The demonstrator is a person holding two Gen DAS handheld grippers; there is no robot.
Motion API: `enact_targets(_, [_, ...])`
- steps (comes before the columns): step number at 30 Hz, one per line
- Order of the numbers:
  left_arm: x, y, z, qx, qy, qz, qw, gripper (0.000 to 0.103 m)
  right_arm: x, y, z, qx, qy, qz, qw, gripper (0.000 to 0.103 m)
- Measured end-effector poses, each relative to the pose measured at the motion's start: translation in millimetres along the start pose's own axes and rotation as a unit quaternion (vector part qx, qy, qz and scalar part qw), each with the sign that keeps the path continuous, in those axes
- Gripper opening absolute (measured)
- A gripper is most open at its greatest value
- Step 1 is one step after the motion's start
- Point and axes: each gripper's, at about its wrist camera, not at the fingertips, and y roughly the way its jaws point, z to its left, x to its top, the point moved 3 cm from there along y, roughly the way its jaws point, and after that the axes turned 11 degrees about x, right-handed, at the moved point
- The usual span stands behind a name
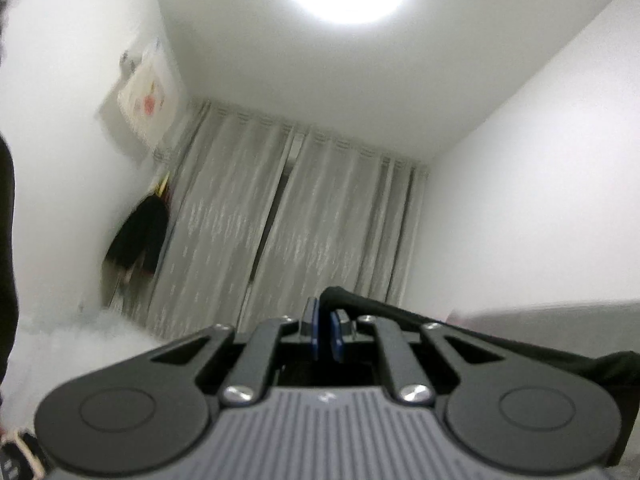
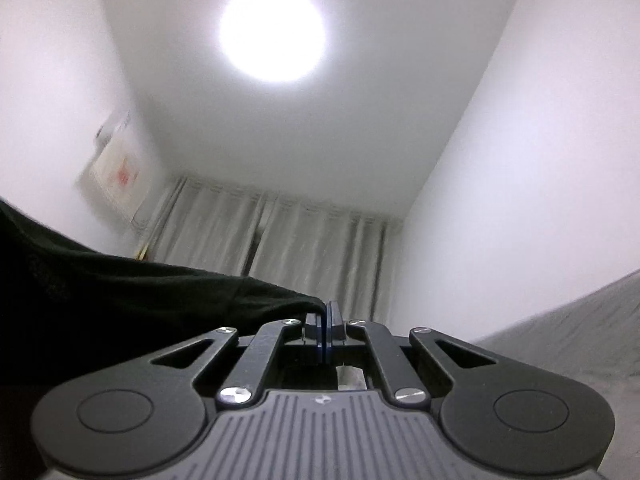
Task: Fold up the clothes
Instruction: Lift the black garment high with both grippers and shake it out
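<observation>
Overhead, both grippers tilted toward ceiling, black soft fabric garment (image 2: pixel 120 292) strung between.
Left gripper (image 1: pixel 325 322) clenched on its edge; right gripper (image 2: pixel 325 316) clenched on it too, grey curtains (image 1: pixel 280 220) behind.

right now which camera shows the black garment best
The right wrist view: the black fabric garment fills its left side as a broad sheet running to the right tool. The left wrist view shows only a narrow strip trailing right from the left tool.

Home bedroom, curtains (image 1: pixel 304 216), ceiling lamp (image 2: pixel 272 32)
</observation>
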Motion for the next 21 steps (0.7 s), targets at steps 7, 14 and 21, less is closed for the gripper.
enact_targets(7, [44.5, -53.1, -8.4, -0.004, 0.008, -0.116, 0.9932, 0.007, 52.1, -19.2, 0.0, -0.010, 0.031, -0.067, 0.997, 0.002])
enact_targets(14, [6.4, 30.9, -11.3, 0.019, 0.015, 0.007, 0.9997, 0.007, 42.2, 27.1, 5.7, -0.001, 0.043, -0.005, 0.999, 0.002])
enact_targets(21, [-124.1, 169.1, -6.5, 0.061, 0.080, 0.193, 0.9761, 0.007, -76.3, 133.1, 7.1, 0.012, 0.029, 0.185, 0.982, 0.002])
